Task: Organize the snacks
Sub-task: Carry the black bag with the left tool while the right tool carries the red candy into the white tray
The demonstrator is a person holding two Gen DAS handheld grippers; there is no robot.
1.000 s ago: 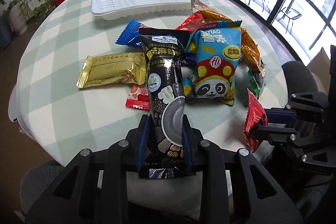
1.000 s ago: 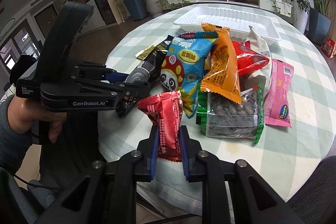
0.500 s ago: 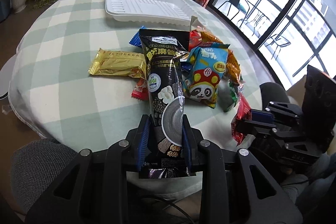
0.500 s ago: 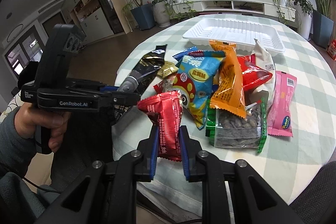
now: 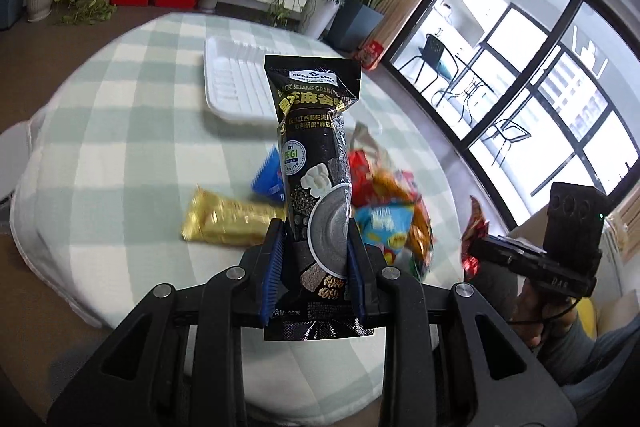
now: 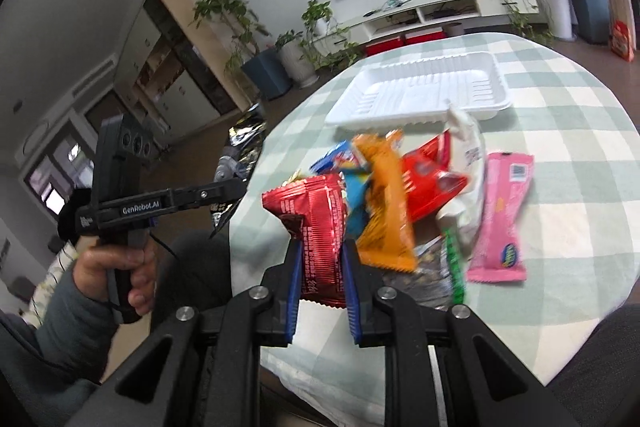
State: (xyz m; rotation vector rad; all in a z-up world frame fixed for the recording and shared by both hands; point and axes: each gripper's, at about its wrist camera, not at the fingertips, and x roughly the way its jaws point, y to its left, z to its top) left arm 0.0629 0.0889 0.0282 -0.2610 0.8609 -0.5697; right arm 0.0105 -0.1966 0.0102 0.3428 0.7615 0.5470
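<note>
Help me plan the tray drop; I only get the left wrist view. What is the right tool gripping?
Observer: The right tool is shut on a red ridged packet, clamped near its lower end.
Operator: My packet hides part of the tray. Is that part free?
Observer: Yes, the white tray has nothing in it anywhere.
Operator: Anything past the pile's right side?
Observer: A pink packet lies flat on the cloth there, beside the pile.
</note>
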